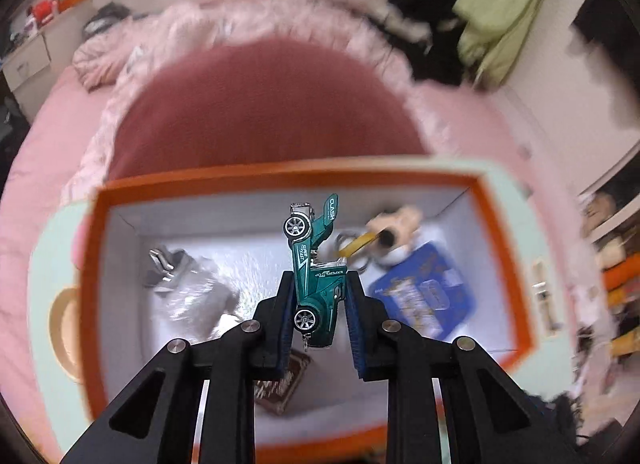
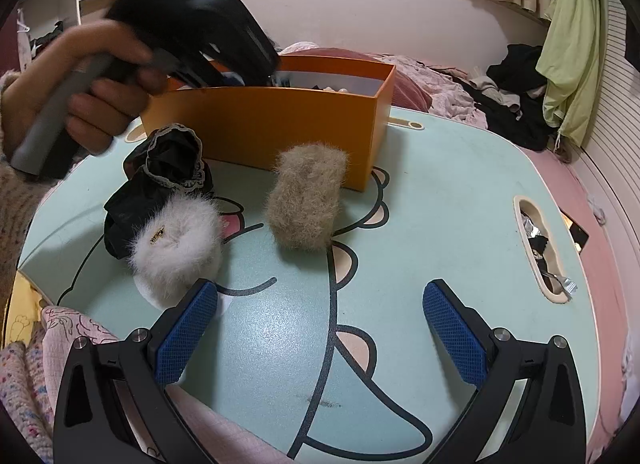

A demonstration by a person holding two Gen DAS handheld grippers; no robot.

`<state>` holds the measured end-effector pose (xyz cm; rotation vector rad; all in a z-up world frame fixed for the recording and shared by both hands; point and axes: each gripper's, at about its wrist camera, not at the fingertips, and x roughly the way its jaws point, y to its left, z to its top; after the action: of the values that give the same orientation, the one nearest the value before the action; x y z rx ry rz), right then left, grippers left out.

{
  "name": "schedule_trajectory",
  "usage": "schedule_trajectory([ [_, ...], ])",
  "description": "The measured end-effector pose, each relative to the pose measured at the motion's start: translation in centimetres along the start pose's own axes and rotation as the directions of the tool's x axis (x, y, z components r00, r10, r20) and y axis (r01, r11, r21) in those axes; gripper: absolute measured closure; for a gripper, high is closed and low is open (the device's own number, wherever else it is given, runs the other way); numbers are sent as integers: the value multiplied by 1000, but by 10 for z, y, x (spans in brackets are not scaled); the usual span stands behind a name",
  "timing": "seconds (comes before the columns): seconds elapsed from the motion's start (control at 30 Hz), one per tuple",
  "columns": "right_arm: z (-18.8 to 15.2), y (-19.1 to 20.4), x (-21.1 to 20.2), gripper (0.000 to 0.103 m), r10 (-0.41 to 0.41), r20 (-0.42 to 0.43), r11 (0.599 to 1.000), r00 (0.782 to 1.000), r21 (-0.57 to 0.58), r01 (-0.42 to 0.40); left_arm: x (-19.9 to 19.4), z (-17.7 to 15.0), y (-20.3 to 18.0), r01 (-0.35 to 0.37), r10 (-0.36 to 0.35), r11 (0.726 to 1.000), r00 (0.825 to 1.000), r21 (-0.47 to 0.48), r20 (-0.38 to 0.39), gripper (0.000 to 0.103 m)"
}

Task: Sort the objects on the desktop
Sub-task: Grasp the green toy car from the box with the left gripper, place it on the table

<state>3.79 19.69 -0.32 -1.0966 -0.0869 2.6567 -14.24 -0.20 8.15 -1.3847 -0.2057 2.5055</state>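
Observation:
My left gripper [image 1: 318, 284] is shut on a green toy car [image 1: 316, 264] and holds it nose up above the open orange box [image 1: 280, 177]. The box holds a blue card pack [image 1: 424, 292], a beige doll keyring [image 1: 392, 227], a grey clip [image 1: 168, 268] and a brown packet [image 1: 286, 384]. In the right wrist view the left gripper [image 2: 240, 59] and the hand holding it hover over the orange box [image 2: 260, 127]. My right gripper [image 2: 320, 328] is open and empty above the table. A white fluffy clip [image 2: 176, 248], a beige fluffy clip [image 2: 306, 199] and a black lace scrunchie [image 2: 168, 167] lie before the box.
The mint cartoon lap table [image 2: 440, 223] sits on a pink bed. A slot [image 2: 540, 244] at its right edge holds small items. Clothes [image 2: 512, 103] pile behind it, and pink fabric [image 2: 72, 328] lies at the front left.

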Motion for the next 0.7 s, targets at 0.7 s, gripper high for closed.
schedule_trajectory([
  [0.7, -1, 0, 1, 0, -6, 0, 1000, 1000, 5, 6, -34, -150, 46, -5, 8, 999, 998, -46, 65, 81],
])
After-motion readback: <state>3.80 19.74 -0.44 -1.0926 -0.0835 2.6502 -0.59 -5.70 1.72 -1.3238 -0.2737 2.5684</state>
